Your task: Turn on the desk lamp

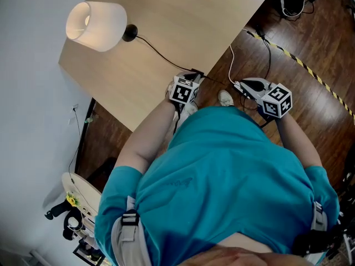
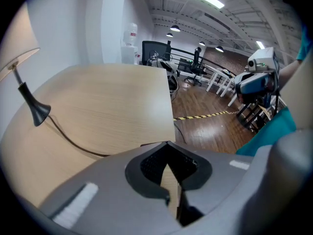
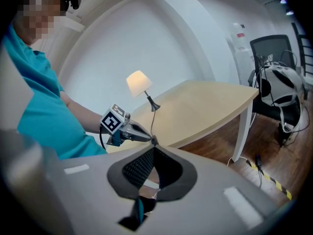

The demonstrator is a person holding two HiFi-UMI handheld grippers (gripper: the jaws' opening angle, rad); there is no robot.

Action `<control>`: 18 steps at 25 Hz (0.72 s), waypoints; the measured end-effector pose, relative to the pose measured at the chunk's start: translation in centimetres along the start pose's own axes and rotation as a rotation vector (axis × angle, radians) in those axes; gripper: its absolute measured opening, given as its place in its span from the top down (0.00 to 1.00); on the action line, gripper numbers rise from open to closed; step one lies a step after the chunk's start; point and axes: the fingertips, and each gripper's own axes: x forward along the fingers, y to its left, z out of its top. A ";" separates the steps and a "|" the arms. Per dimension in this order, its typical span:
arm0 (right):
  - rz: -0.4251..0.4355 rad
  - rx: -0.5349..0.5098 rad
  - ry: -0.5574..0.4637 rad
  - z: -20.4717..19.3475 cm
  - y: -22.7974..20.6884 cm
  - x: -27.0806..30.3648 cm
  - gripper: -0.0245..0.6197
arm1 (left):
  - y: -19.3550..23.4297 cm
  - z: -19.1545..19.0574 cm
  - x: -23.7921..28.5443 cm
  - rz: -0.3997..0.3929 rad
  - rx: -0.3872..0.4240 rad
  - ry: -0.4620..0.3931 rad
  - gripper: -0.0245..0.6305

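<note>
The desk lamp (image 1: 95, 25) stands at the far left of the light wooden table (image 1: 183, 21), its white shade glowing. A black cord (image 1: 161, 54) runs from its black base (image 1: 130, 33) to the table's near edge. My left gripper (image 1: 195, 75) sits at that edge with its tips meeting right where the cord ends; I cannot tell whether they touch it. In the left gripper view the jaws (image 2: 167, 143) are closed, and the cord (image 2: 73, 143) passes under them. My right gripper (image 1: 239, 85) hangs shut over the floor, off the table, holding nothing. From it I see the lit lamp (image 3: 138, 82).
A white wall borders the table's left side. Yellow-black tape (image 1: 310, 73) and a white cable (image 1: 231, 65) lie on the wooden floor to the right. A black office chair (image 3: 279, 82) stands past the table's far end, near a white table leg (image 3: 243, 131).
</note>
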 end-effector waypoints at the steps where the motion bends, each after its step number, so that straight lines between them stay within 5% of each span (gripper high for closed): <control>1: 0.006 -0.004 0.002 -0.2 0.2 -0.5 0.96 | -0.6 -0.1 -0.8 0.003 -0.024 -0.023 0.79; 12: 0.235 -0.155 0.044 -1.5 6.5 0.5 0.96 | -3.9 -9.5 -12.0 0.168 -0.389 -0.319 0.79; 18: 0.333 -0.284 0.121 -5.4 15.3 2.5 0.96 | -6.9 -17.5 -18.2 0.262 -0.446 -0.439 0.79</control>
